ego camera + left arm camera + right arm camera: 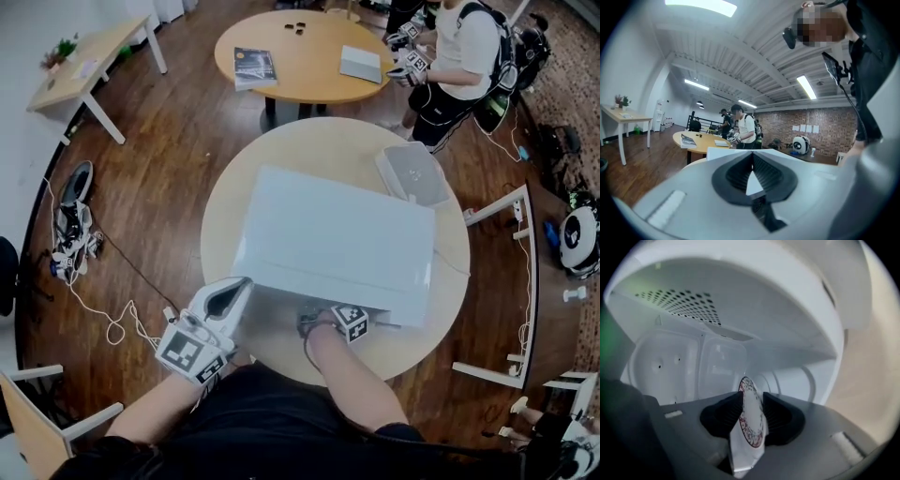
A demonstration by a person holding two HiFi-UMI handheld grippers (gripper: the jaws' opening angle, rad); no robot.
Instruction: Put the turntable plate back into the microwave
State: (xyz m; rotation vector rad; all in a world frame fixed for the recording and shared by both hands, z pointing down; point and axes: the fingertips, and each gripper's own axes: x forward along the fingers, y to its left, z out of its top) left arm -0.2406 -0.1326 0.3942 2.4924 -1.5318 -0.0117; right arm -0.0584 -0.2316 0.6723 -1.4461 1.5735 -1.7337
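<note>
- White microwave (337,239) sits on a round wooden table (448,291), its open front on the near side, towards the person
- Right gripper (753,404) reaches into the near front of the oven; the right gripper view looks into the pale cavity (717,333), with a perforated patch on its ceiling
- Turntable plate (751,423), white with a red patterned rim, stands on edge and tilted between the right jaws, which are parted wider than its thickness; whether the pads press on it cannot be told
- Left gripper (752,164) hovers at the near left corner of the microwave, outside it, jaw tips together and nothing between them
- Grey flat box (412,173) lies on the table at the far right, just beside the microwave
- Another person (459,56) stands at a far round table (300,70)
</note>
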